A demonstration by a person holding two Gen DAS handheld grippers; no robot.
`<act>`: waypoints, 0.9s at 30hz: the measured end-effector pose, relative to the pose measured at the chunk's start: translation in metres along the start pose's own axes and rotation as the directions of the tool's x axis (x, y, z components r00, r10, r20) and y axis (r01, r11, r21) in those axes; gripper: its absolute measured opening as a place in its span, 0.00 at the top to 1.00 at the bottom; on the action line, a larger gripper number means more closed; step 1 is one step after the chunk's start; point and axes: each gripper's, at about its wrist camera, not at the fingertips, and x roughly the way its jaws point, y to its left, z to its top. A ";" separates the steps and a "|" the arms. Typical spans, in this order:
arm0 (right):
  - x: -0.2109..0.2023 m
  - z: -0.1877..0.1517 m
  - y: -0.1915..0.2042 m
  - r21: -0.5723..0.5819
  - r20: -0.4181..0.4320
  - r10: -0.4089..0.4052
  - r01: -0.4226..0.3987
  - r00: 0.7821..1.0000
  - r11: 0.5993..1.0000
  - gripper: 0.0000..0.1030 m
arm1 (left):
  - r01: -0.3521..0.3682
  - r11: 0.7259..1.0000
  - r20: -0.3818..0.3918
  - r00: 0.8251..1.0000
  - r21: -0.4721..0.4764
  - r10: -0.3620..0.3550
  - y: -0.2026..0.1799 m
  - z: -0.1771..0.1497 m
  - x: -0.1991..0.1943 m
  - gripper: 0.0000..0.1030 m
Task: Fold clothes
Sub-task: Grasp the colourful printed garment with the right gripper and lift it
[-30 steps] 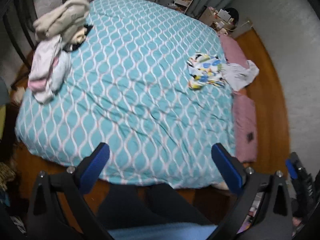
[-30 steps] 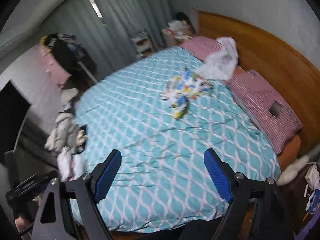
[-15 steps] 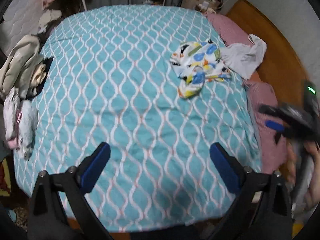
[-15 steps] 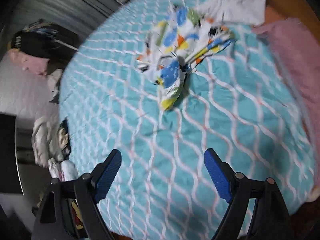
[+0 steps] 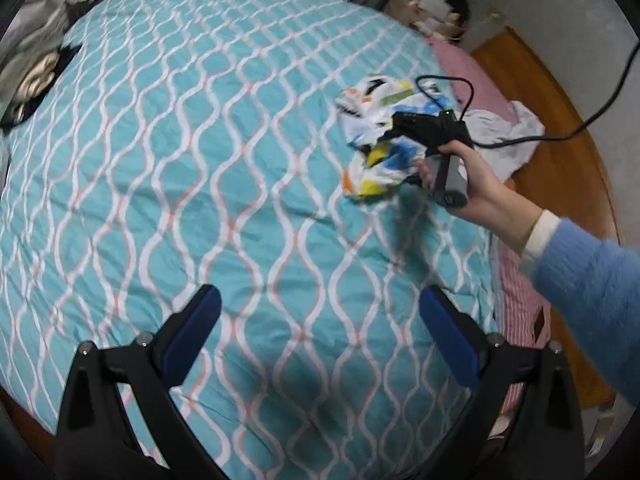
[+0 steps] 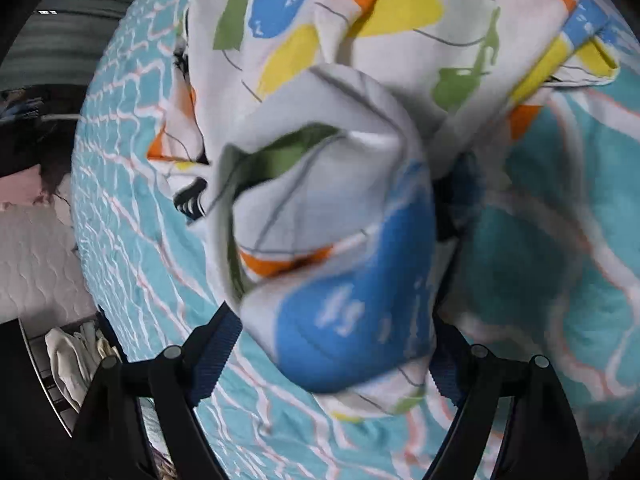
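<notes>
Jaws on your right gripper have just been closing, with a bunched fold of the printed garment between them; blur hides whether the pads are pressing yet, so grip not confirmed. Left gripper hangs wide open and empty over the near part of the bed.

Garment sits crumpled on the teal cover toward the pillow side, far right from your left gripper, right under your right hand. No clear long axis, it's a heap. Right hand is much nearer.

White cloth lies just beside the garment at the pillow edge, don't snag it. Cable trails over there too. Open room is the whole middle and left of the cover; clothes pile only at the far left edge. I'd drag it toward centre to spread.
</notes>
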 end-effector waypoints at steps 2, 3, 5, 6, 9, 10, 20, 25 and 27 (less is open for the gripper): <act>0.000 -0.008 -0.006 0.006 -0.011 0.065 -0.065 0.998 0.998 0.95 | -0.003 1.000 -0.001 1.000 -0.027 0.003 0.008 -0.002 0.006 0.03; -0.004 -0.015 -0.008 -0.002 0.000 0.086 -0.086 0.996 0.996 0.95 | -0.008 0.999 -0.006 1.000 -0.037 0.007 0.012 -0.002 0.008 0.03; -0.025 -0.030 -0.009 -0.062 0.025 0.104 -0.103 0.994 0.993 0.95 | -0.007 0.998 -0.015 1.000 -0.055 0.006 0.020 0.000 0.012 0.03; -0.037 -0.038 -0.009 -0.095 0.036 0.111 -0.108 0.993 0.990 0.95 | -0.005 0.998 -0.009 1.000 -0.068 0.004 0.024 0.001 0.012 0.03; -0.080 -0.071 -0.002 -0.205 0.063 0.138 -0.123 0.988 0.971 0.95 | 0.015 0.994 -0.015 1.000 -0.111 -0.017 0.035 0.007 0.015 0.03; -0.095 -0.083 -0.001 -0.217 0.057 0.167 -0.151 0.984 0.965 0.95 | 0.034 0.991 -0.030 0.999 -0.128 -0.039 0.037 0.009 0.016 0.03; -0.217 -0.270 -0.011 -0.322 -0.147 0.249 -0.285 0.957 0.903 0.95 | 0.070 0.982 -0.006 0.997 -0.177 -0.072 0.033 0.024 -0.008 0.03; -0.235 -0.394 -0.031 -0.411 -0.288 0.130 -0.245 0.949 0.878 0.95 | 0.007 0.995 -0.028 1.000 -0.100 -0.010 0.035 0.014 -0.031 0.03; -0.242 -0.433 -0.044 -0.367 -0.349 0.150 -0.282 0.925 0.886 0.95 | -0.029 0.997 -0.023 0.999 -0.072 0.028 0.039 -0.001 -0.042 0.03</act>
